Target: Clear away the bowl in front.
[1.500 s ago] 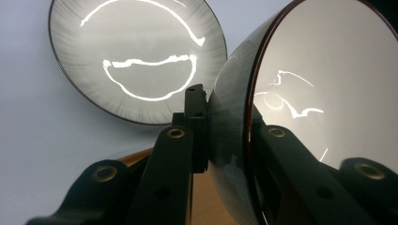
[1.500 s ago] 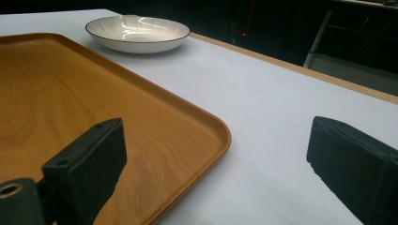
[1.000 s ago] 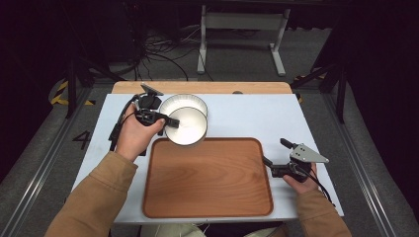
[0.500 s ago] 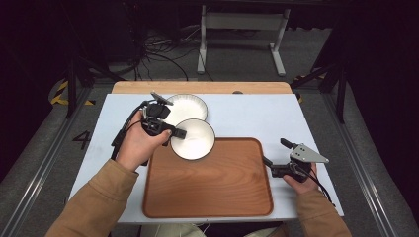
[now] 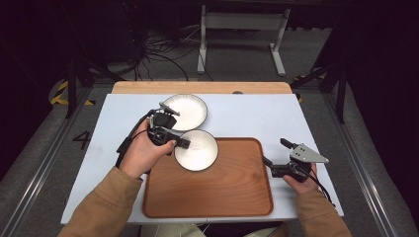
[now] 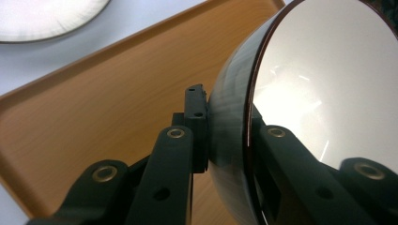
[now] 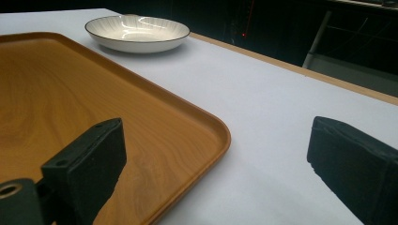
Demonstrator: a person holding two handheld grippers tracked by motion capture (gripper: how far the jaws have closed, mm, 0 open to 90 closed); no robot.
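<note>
White counter (image 5: pixel 257 116), dark room behind. Left gripper (image 5: pixel 180 143) pinches a bowl (image 5: pixel 197 150) over the tray (image 5: pixel 222 192) edge. Right gripper (image 5: pixel 269 165) spread wide beside the tray's corner, bare counter ahead.

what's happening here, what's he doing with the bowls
A person at a table holds a gripper in each hand. The left gripper is clamped on the rim of a white bowl, one jaw inside and one outside, holding it over the far left corner of a wooden tray. A second white bowl sits on the white table just beyond the tray. The right gripper is open and idle at the tray's right edge, holding nothing.
</note>
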